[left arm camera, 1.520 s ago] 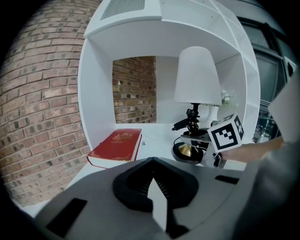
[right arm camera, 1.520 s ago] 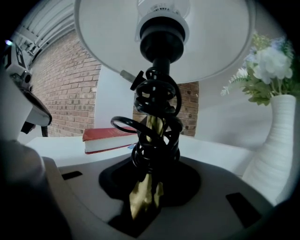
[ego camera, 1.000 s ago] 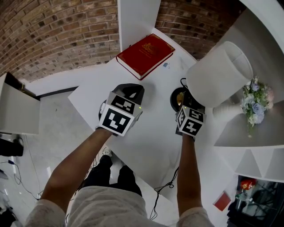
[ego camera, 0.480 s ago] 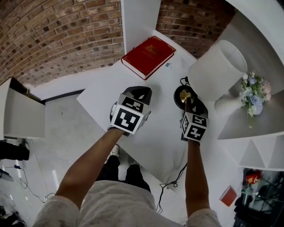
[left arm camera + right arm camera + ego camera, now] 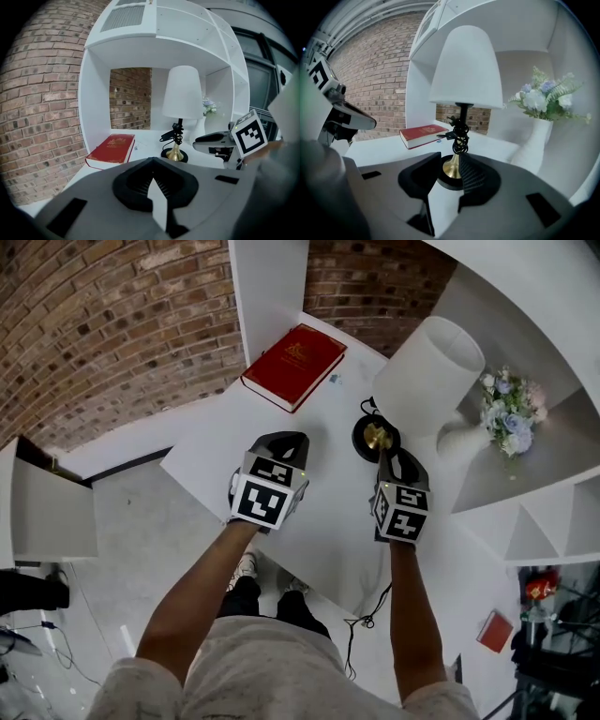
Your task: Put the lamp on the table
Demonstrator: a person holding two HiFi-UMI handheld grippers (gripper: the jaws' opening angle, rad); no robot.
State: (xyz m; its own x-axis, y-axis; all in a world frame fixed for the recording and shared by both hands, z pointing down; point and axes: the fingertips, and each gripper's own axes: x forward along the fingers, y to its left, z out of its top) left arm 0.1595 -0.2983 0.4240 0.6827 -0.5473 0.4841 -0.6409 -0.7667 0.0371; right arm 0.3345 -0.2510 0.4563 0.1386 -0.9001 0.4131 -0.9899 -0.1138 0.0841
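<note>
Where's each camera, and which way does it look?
Head view: on the person's head, looking down at the table; shows forearms, left claw, right claw.
Left gripper view: on the left claw, facing red book and lamp; its jaws shut.
Right gripper view: on the right claw, facing lamp and flowers; its jaws open.
Shared: both gripper views see lamp and red book.

In the head view the lamp (image 5: 427, 371)'s shade covers most of its stem, and the right gripper (image 5: 394, 457) overlaps the near edge of its black base. In the right gripper view the jaws cover the front of that base, and the gripper's body cuts off the foot of the vase (image 5: 534, 145). The gold print on the red book (image 5: 293, 365) is too small to read.
</note>
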